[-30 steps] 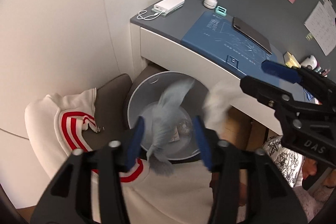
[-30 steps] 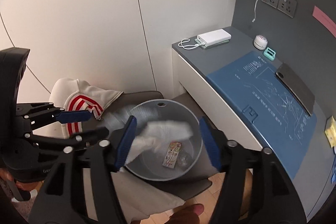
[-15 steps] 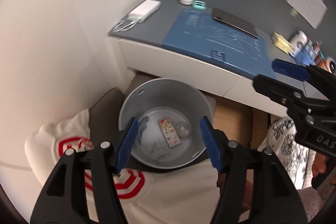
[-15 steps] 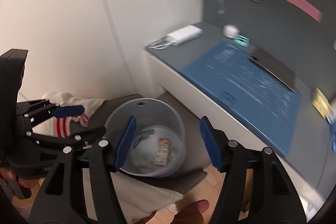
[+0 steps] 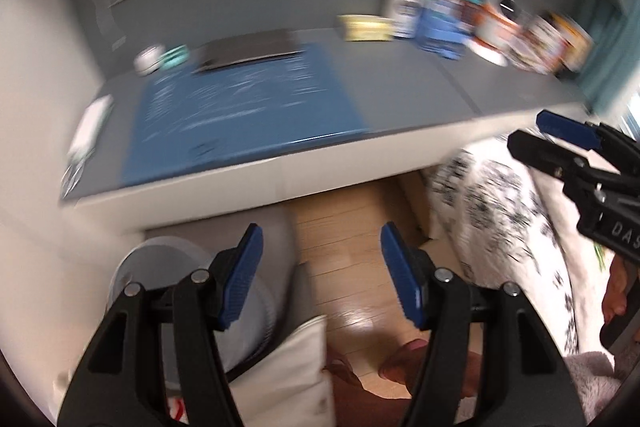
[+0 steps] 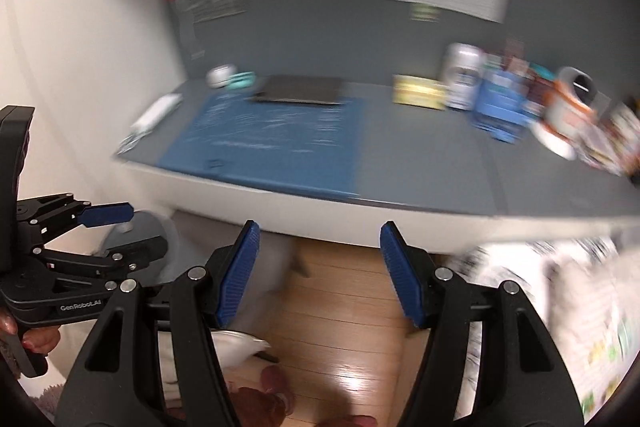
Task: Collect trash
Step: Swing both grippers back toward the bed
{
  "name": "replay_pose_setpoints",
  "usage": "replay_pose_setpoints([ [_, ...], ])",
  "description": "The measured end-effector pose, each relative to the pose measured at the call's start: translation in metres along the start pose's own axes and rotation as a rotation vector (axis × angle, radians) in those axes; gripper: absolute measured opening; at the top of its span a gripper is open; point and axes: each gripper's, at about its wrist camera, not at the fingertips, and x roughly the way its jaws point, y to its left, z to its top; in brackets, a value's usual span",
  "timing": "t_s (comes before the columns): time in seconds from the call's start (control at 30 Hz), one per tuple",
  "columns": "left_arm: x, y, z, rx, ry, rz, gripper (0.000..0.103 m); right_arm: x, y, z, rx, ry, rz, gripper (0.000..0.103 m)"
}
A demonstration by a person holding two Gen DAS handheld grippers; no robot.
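Observation:
Both views are motion-blurred. My left gripper [image 5: 320, 275] is open and empty above the wooden floor, with the grey trash bin [image 5: 160, 263] at its lower left, partly behind the left finger. My right gripper [image 6: 318, 271] is open and empty in front of the desk edge. The bin [image 6: 160, 231] shows faintly at the left of the right wrist view, behind my left gripper [image 6: 116, 231]. My right gripper also shows at the right of the left wrist view [image 5: 552, 139]. The bin's contents are hidden.
A grey desk [image 5: 420, 99] carries a blue mat [image 5: 240, 107], a dark tablet [image 5: 248, 47], a yellow box [image 5: 366, 27], a can [image 5: 404, 7] and several blurred items at the far right. A patterned cloth [image 5: 500, 207] hangs at right. White clothing [image 5: 296, 367] lies below.
The two tissues dropped out of both grippers into the bin. Both grippers then swung up and to the right, away from the bin, toward the desk.

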Motion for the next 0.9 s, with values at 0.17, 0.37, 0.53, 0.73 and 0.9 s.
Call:
replay_pose_setpoints([
  [0.17,0.012,-0.103,0.022,0.162,-0.005,-0.124,0.062,-0.050,-0.106,-0.036,0.152,-0.019,-0.176,0.061],
  [0.37,0.022,-0.233,0.033,0.334,-0.021,-0.264,0.064,-0.117,-0.231,-0.098,0.330,-0.020,-0.386,0.061],
  [0.53,0.034,-0.332,0.033,0.477,-0.010,-0.371,0.065,-0.156,-0.305,-0.152,0.471,-0.016,-0.509,0.061],
  [0.73,0.056,-0.426,0.036,0.686,0.030,-0.471,0.065,-0.183,-0.355,-0.206,0.650,-0.002,-0.618,0.061],
  [0.9,0.084,-0.484,0.055,0.824,0.057,-0.552,0.065,-0.184,-0.389,-0.228,0.783,0.018,-0.690,0.061],
])
